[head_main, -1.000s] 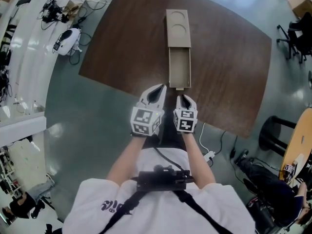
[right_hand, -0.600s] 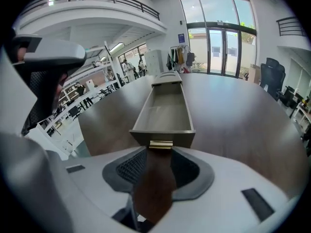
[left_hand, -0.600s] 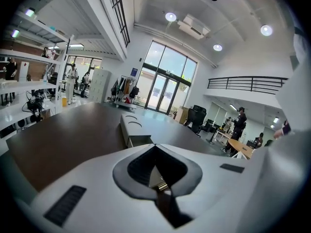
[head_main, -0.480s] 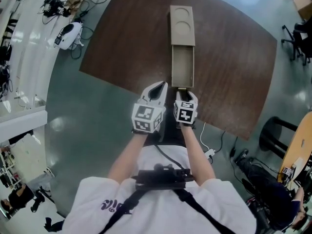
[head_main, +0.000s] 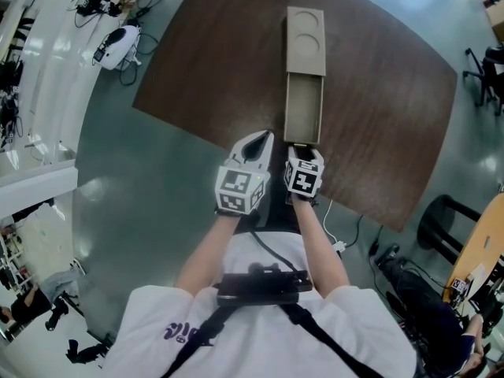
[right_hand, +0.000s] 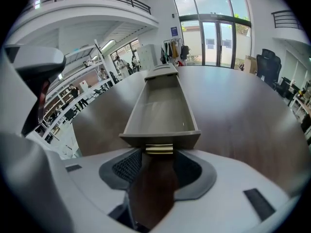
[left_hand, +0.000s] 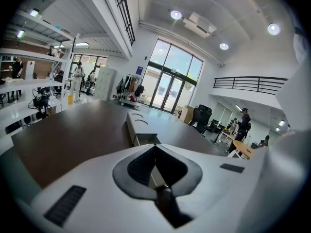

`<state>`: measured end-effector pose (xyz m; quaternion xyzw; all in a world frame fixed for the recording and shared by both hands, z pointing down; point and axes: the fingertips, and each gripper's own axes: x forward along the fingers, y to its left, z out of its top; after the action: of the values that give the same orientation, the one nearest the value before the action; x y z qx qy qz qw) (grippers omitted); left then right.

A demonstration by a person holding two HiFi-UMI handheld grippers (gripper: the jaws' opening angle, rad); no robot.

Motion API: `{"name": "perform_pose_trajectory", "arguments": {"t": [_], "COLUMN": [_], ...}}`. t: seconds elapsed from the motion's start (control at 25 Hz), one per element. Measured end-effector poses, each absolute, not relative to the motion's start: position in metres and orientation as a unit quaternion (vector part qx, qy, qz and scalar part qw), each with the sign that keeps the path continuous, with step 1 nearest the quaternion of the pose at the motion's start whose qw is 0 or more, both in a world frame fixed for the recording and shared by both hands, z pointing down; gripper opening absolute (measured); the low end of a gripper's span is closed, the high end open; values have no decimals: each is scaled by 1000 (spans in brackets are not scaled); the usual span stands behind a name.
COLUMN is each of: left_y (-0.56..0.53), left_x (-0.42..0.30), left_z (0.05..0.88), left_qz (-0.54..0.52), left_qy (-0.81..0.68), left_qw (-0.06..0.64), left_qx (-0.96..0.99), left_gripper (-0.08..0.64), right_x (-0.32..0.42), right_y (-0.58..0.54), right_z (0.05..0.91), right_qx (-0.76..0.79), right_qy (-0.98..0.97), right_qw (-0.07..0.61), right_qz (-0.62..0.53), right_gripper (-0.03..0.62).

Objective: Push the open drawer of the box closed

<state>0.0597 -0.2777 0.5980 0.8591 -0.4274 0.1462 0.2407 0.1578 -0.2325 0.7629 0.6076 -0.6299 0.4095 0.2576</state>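
The open drawer [head_main: 303,110] of the long tan box [head_main: 305,30] lies on the dark brown wooden surface [head_main: 197,69], its near end touching the tips of my right tongs [head_main: 303,152]. Both bare forearms reach forward side by side, with the left tongs [head_main: 258,142] just beside the right. Only the right gripper view shows the small brass pull [right_hand: 159,149] between the opening jaws, with the pads off it. The left gripper view shows its jaws meeting at the tips on nothing, with the box ahead.

Box [head_main: 305,30] on the table [head_main: 220,69], its drawer [head_main: 303,113] out before it toward the table's near edge.
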Motion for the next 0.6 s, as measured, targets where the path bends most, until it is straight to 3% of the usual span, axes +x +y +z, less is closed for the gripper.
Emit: {"name": "perform_pose_trajectory", "arguments": {"t": [0.6], "left_y": [-319], "left_x": [49], "left_z": [602], "left_qz": [134], "left_qy": [-455], "left_qw": [255], "left_qx": [843], "left_gripper": [9], "right_x": [163], "right_y": [-251], "right_z": [764], "right_qx": [595], "right_qy": [-624], "right_qw": [286], "right_qz": [417], "right_gripper": [181]}}
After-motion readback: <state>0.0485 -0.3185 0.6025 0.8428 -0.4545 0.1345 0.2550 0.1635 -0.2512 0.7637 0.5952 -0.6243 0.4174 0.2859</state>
